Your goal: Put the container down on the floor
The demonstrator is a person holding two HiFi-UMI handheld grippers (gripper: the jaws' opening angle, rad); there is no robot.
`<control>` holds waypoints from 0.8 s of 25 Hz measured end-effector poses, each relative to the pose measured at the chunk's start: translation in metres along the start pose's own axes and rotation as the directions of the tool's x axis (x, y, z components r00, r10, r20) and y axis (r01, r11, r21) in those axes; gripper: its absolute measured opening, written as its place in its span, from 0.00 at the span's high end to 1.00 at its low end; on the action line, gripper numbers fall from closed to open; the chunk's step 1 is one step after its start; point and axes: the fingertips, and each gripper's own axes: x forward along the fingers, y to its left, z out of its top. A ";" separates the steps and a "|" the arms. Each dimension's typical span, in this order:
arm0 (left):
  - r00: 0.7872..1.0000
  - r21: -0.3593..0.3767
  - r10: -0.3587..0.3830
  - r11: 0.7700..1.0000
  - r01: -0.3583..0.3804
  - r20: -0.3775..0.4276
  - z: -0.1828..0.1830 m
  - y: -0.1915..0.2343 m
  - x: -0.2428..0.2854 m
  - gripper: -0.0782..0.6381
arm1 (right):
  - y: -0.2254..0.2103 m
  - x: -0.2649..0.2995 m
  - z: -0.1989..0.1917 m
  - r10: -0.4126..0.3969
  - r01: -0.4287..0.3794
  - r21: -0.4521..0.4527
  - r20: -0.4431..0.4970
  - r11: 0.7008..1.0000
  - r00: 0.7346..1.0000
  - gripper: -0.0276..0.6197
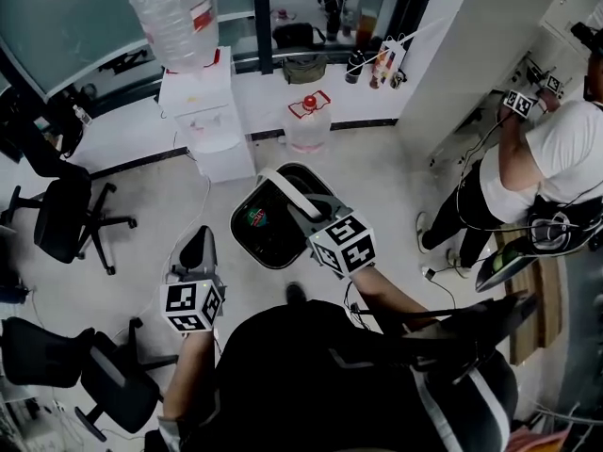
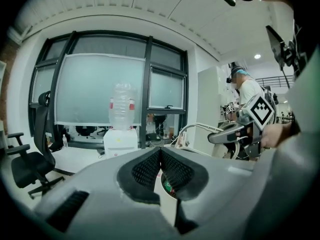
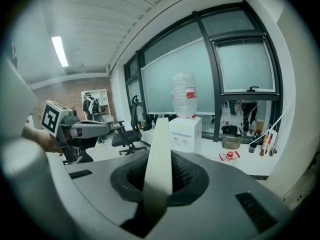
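step: carrying, not yet set down. right gripper (image 1: 303, 213) clenched on white strap handle (image 3: 159, 154) of round black plastic container (image 1: 264, 229). container hangs mid picture, seems off pale floor (image 1: 377, 186). left gripper (image 1: 199, 250), at 8 o'clock of it, pinched together, holds nothing. next: lower gently, then let go. only head view shows whole container. right gripper view shows grip close up.

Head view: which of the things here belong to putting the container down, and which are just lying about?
Part of the job:
- container, hanging off the floor
- its white handle, clamped in the right tool
- left tool, shut with nothing in it

Just lying about:
- water dispenser
- office chairs
- red-capped jug
- second person at the wall
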 end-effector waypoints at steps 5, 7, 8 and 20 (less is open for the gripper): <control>1.000 0.000 0.026 1.000 -0.026 -0.016 -0.004 -0.007 0.018 0.88 | -0.020 0.006 -0.004 0.025 -0.025 -0.007 -0.003 1.000 1.000 0.88; 0.999 -0.002 0.028 1.000 -0.028 -0.023 -0.004 -0.010 0.025 0.88 | -0.029 0.008 -0.004 0.028 -0.028 -0.011 -0.002 1.000 1.000 0.88; 0.999 -0.001 0.027 1.000 -0.027 -0.026 -0.004 -0.011 0.028 0.88 | -0.032 0.009 -0.003 0.029 -0.029 -0.011 -0.001 1.000 1.000 0.88; 0.999 0.025 0.019 1.000 -0.018 -0.033 0.003 0.002 0.055 0.88 | -0.056 0.036 0.004 0.019 -0.019 0.000 0.002 1.000 1.000 0.88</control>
